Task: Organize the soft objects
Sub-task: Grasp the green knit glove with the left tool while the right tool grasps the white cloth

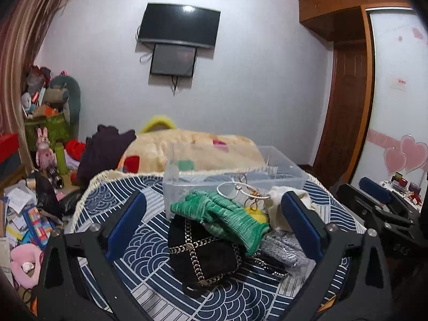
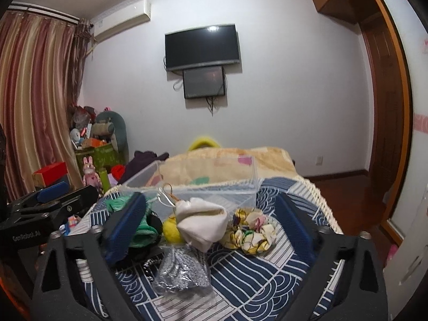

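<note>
A pile of soft things lies on a blue wave-patterned cloth (image 1: 144, 243). A green knitted piece (image 1: 227, 216) lies over a black cap with gold chain trim (image 1: 203, 256). Beside them are a grey knit in clear wrap (image 2: 182, 270), a cream folded cloth (image 2: 203, 222), a yellow fluffy item (image 2: 171, 227) and a floral scrunchie (image 2: 251, 232). A clear plastic box (image 1: 232, 171) stands behind the pile; it also shows in the right wrist view (image 2: 214, 187). My left gripper (image 1: 214, 222) is open around the cap and green knit. My right gripper (image 2: 211, 224) is open around the cream cloth.
A beige blanket (image 1: 192, 149) lies on the bed behind the box. Clutter, toys and a green bin (image 1: 48, 128) fill the left floor. A wardrobe (image 1: 396, 107) stands at the right. Silver bangles and a ring (image 1: 240, 190) rest at the box front.
</note>
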